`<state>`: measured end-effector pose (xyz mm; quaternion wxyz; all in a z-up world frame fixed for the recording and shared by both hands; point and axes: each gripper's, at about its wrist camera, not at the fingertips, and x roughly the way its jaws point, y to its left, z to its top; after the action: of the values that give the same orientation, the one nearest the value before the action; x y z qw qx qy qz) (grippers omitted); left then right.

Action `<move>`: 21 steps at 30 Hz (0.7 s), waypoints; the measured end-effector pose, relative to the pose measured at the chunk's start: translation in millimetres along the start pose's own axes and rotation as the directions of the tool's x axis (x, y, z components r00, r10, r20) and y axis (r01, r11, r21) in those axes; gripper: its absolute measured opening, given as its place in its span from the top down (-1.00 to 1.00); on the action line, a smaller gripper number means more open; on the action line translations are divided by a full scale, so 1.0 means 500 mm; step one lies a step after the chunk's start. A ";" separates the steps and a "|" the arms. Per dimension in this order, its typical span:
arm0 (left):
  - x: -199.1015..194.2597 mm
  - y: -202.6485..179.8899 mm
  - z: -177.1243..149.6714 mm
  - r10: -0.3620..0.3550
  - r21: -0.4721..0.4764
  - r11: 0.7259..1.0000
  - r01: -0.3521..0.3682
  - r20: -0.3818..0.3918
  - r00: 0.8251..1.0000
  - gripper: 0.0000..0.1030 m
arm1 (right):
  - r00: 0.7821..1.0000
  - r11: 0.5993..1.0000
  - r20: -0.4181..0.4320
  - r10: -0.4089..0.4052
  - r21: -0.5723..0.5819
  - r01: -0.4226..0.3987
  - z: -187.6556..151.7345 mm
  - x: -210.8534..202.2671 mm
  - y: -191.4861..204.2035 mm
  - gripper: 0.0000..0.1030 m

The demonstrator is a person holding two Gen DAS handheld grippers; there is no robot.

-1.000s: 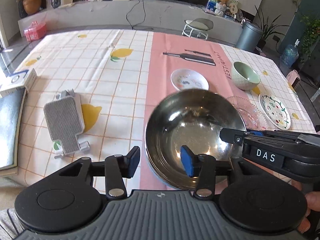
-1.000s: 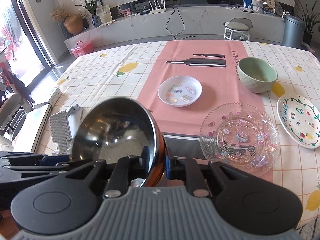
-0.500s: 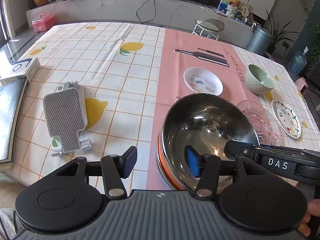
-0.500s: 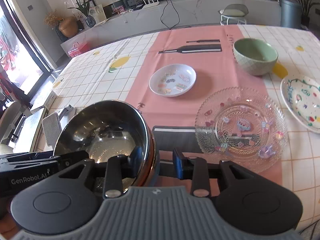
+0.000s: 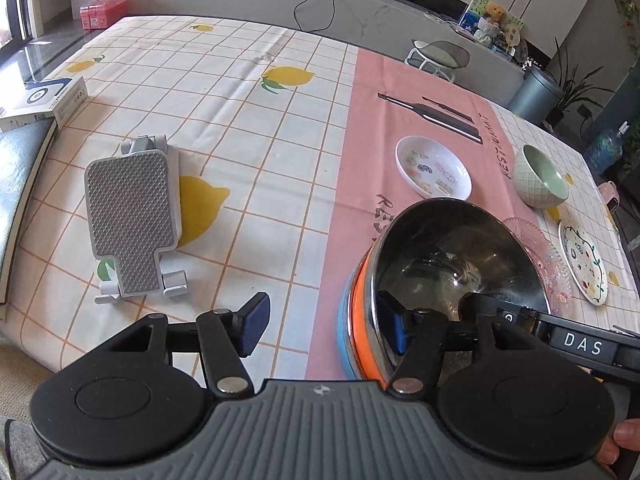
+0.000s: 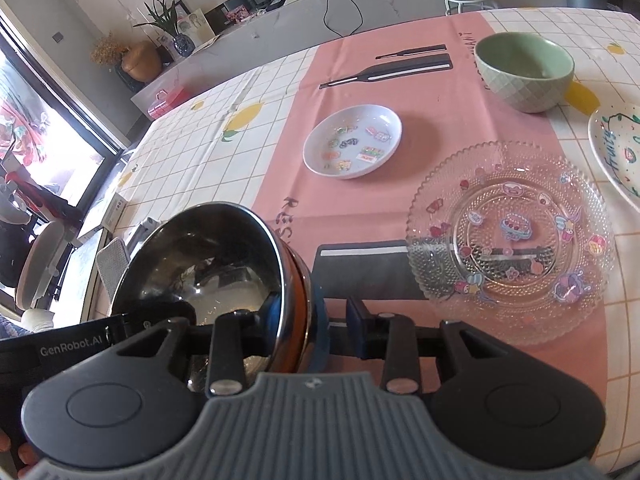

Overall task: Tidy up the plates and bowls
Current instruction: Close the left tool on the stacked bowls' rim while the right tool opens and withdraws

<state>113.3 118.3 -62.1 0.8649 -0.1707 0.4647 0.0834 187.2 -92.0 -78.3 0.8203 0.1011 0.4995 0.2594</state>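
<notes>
A steel bowl (image 5: 452, 256) with orange and blue bands outside sits at the table's near edge; it also shows in the right wrist view (image 6: 208, 264). My left gripper (image 5: 320, 330) is open, its jaws straddling the bowl's left rim. My right gripper (image 6: 308, 324) is open and straddles the bowl's right rim. A white sticker plate (image 6: 352, 142), a green bowl (image 6: 524, 70), a clear glass plate (image 6: 508, 240) and a painted plate (image 6: 620, 148) lie beyond.
A grey phone stand (image 5: 132, 216) lies on the lemon tablecloth at left. A white box (image 5: 44, 100) and a dark slab (image 5: 16, 172) sit at the far left edge. A stool (image 5: 440, 56) stands beyond the table.
The right gripper has opened from its grip on the bowl's rim. Both grippers drew back and lower, and the bowl now shows more side-on.
</notes>
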 end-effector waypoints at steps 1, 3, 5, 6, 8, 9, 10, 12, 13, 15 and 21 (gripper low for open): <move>0.001 -0.001 -0.001 0.001 0.002 1.000 -0.001 0.000 1.000 -0.38 | 1.000 1.000 0.002 -0.006 -0.006 0.006 0.000 -0.001 0.002 0.33; 0.000 -0.003 -0.001 0.006 0.009 1.000 -0.006 0.004 1.000 -0.38 | 1.000 1.000 0.008 -0.020 -0.022 0.020 -0.001 -0.005 0.007 0.33; -0.002 -0.005 -0.002 0.014 0.019 1.000 -0.014 0.011 1.000 -0.38 | 0.999 0.999 0.021 -0.034 -0.036 0.035 -0.001 -0.011 0.009 0.33; -0.003 -0.006 -0.002 0.017 0.020 1.000 -0.017 0.013 1.000 -0.38 | 0.999 0.998 0.031 -0.039 -0.040 0.040 -0.001 -0.013 0.009 0.33; -0.008 -0.004 -0.003 0.025 0.010 1.000 -0.025 0.017 1.000 -0.36 | 0.998 0.998 0.042 -0.042 -0.036 0.043 0.003 -0.017 0.006 0.33; -0.011 -0.003 -0.003 0.029 0.008 1.000 -0.029 0.027 0.999 -0.35 | 0.998 0.999 0.043 -0.040 -0.034 0.042 0.004 -0.020 0.004 0.32; -0.017 -0.003 -0.004 0.033 0.008 0.999 -0.033 0.041 0.999 -0.35 | 0.998 0.999 0.046 -0.037 -0.035 0.039 0.005 -0.023 0.005 0.31; -0.028 -0.001 -0.004 0.033 0.008 0.999 -0.034 0.069 0.997 -0.35 | 0.998 0.999 0.058 -0.025 -0.039 0.028 0.006 -0.034 0.005 0.24; -0.035 0.000 -0.003 0.026 0.004 1.000 -0.026 0.081 0.996 -0.35 | 0.998 0.999 0.064 -0.021 -0.042 0.023 0.007 -0.040 0.007 0.20; -0.044 0.003 -0.001 0.007 -0.012 1.000 -0.006 0.096 0.995 -0.35 | 0.997 0.999 0.079 -0.012 -0.046 0.015 0.006 -0.053 0.009 0.12; -0.068 -0.002 0.002 -0.011 -0.017 1.000 0.014 0.136 0.991 -0.35 | 0.993 0.999 0.120 0.003 -0.055 0.004 0.013 -0.094 0.014 -0.08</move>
<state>95.5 118.2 -33.3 0.8934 -0.1753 0.4028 0.0937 173.2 -110.1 -35.9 0.8514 0.0939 0.4421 0.2663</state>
